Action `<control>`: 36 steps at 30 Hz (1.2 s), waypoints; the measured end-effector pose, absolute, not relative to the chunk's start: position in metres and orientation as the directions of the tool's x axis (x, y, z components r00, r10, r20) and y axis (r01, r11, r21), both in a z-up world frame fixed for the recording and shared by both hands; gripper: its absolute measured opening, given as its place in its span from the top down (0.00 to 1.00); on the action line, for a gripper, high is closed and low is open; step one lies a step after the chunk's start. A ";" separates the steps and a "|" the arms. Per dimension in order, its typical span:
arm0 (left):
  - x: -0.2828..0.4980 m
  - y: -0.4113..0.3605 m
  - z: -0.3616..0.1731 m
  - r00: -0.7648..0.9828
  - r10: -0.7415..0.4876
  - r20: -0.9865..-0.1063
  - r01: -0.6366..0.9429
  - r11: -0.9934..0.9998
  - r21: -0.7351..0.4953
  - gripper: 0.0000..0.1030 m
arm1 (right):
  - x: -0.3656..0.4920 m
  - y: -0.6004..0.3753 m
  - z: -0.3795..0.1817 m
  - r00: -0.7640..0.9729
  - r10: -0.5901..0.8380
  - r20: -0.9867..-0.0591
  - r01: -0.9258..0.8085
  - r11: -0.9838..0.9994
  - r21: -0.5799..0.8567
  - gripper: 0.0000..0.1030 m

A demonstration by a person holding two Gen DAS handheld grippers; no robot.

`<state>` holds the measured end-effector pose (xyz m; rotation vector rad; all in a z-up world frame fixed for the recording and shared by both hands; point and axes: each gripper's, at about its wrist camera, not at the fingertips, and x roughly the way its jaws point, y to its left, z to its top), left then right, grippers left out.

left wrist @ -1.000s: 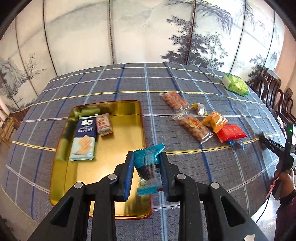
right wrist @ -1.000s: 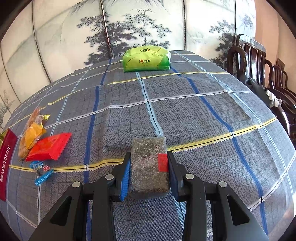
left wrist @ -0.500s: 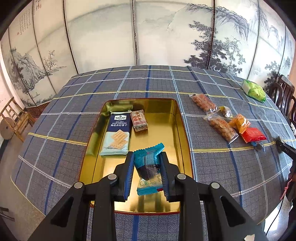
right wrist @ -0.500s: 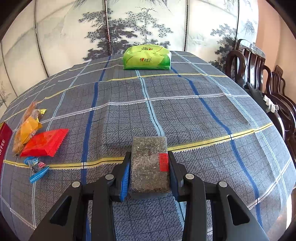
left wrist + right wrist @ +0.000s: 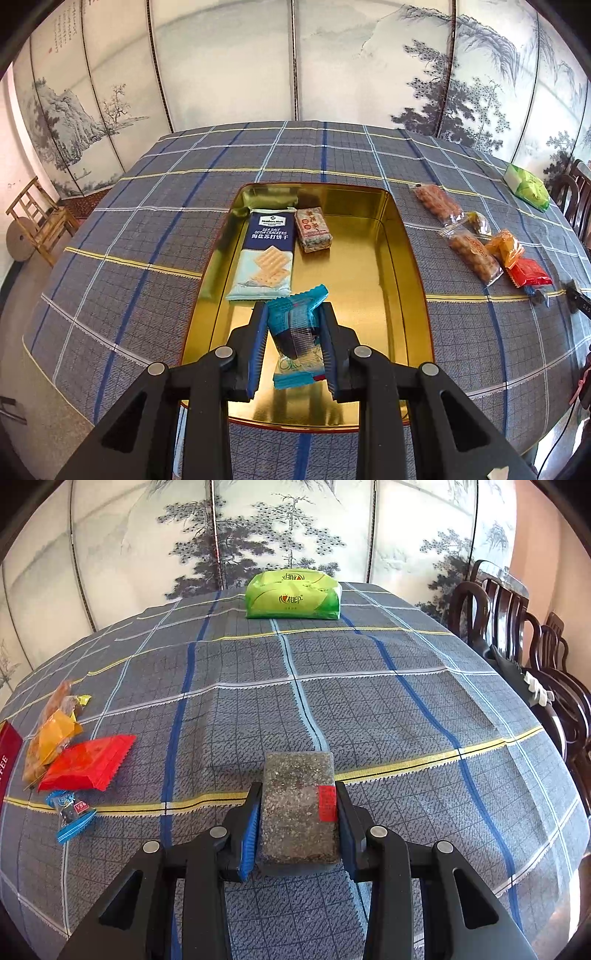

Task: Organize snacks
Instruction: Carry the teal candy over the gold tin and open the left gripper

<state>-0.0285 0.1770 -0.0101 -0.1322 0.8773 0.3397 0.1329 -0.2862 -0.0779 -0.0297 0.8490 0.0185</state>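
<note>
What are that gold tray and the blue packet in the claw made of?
The tray looks like polished metal, probably tin: its gold surface mirrors the packets lying in it. The blue packet held in the left claw seems to be thin glossy plastic film, partly see-through, with crimped, serrated ends.

Hand-held grippers: matte black frames, blue ribbed pads.
Left hand-held gripper (image 5: 294, 345) and right hand-held gripper (image 5: 298, 821) look alike: angular black linkage arms with triangular cut-outs, four round silver pivot screws each, blue ridged finger pads (image 5: 257, 350).
</note>
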 end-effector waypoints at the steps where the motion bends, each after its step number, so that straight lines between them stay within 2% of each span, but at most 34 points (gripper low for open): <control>1: -0.028 0.179 -0.012 0.585 0.240 -0.775 -0.349 0.937 0.026 0.77 | 0.133 -0.286 -0.078 0.661 0.005 -0.751 -0.028 0.999 -0.019 0.64; 31: -0.018 0.212 -0.057 0.508 0.301 -0.807 -0.401 0.912 0.088 0.76 | 0.133 -0.285 -0.078 0.661 0.001 -0.751 -0.028 0.999 -0.023 0.64; 36: -0.017 0.211 -0.060 0.509 0.301 -0.806 -0.390 0.916 0.095 0.74 | 0.133 -0.285 -0.078 0.661 0.001 -0.751 -0.028 0.999 -0.023 0.64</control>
